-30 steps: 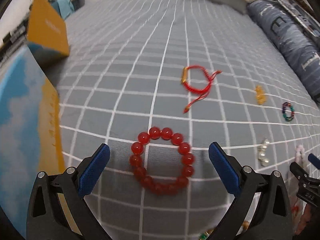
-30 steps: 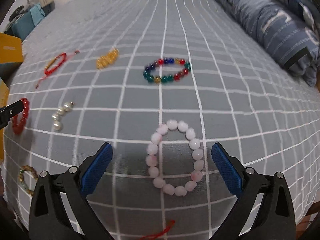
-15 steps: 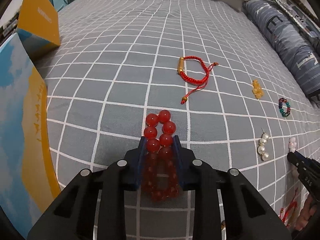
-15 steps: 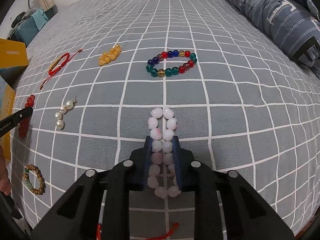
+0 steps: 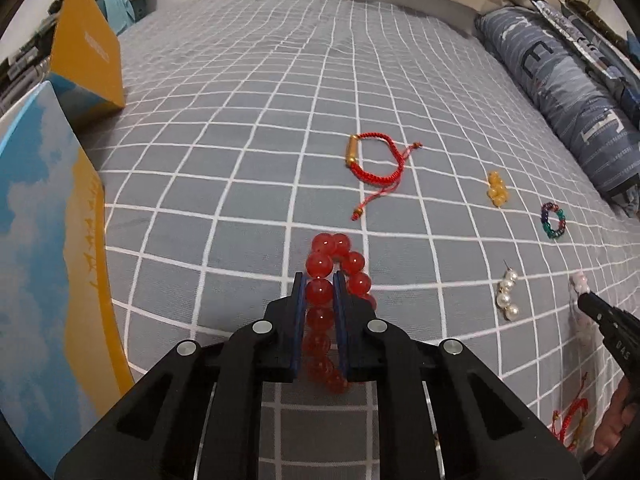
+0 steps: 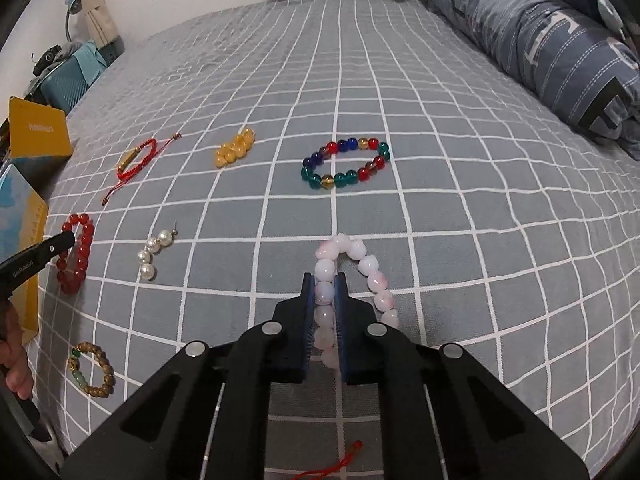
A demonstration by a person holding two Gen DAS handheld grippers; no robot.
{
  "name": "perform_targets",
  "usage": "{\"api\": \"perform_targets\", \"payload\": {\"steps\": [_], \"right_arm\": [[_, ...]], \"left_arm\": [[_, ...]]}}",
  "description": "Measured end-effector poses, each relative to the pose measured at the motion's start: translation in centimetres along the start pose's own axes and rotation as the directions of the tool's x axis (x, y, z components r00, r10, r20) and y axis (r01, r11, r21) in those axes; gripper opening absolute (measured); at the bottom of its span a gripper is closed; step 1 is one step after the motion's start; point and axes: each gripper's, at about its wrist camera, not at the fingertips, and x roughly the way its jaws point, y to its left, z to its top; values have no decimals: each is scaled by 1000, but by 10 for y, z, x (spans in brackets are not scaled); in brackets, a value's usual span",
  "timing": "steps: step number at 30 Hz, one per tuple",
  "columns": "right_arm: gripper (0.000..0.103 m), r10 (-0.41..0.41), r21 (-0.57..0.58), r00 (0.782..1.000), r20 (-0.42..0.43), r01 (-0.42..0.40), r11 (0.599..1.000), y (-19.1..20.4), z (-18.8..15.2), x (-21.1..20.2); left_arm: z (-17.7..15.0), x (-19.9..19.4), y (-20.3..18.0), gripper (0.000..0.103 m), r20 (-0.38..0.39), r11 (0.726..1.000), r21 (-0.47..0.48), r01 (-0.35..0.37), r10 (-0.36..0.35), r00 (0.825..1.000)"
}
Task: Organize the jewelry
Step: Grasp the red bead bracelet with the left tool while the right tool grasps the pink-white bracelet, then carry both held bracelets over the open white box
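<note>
My left gripper is shut on a red bead bracelet, squeezing one side of its loop just above the grey checked bedspread; the bracelet also shows in the right wrist view. My right gripper is shut on a pale pink bead bracelet the same way. On the bed lie a red cord bracelet, yellow beads, a multicolour bead bracelet, a pearl earring and a brown bead bracelet.
A blue and yellow box stands close on the left, with an orange box lid behind it. Blue striped bedding lies along the right side. A red cord lies under my right gripper.
Both grippers went from wide open around their bracelets to shut on them, pinching each loop flat. Both have since risen a little with the beads held.
</note>
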Motion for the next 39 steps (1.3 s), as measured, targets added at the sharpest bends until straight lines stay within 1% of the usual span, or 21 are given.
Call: {"api": "perform_targets", "payload": {"steps": [2,11,22,29,32,39], "right_arm": [[9,6,2,1000,10,-6,1000,-2,0,-4],[9,9,11,999,54,-10,1000,-2,3,-15],[9,20,19,991,135,-23,1000,1,0,-45],[9,33,6,981,193,-35,999,10,0,-73],[9,36,-7,978,204,-35,999,15,-2,-82],[9,29,-17,975,219,-26,1000,22,-5,-100]], "left_arm": [[-1,-2,-1,13,8,1000,5,-7,7,1000],[-1,-26,-12,13,72,999,33,6,-9,997],[-10,-61,-20,13,136,998,56,18,-26,990],[-14,-91,-23,13,185,997,66,25,-37,982],[-18,-104,-22,13,206,997,72,26,-40,978],[-27,-130,-23,13,249,996,88,2,-24,968]]}}
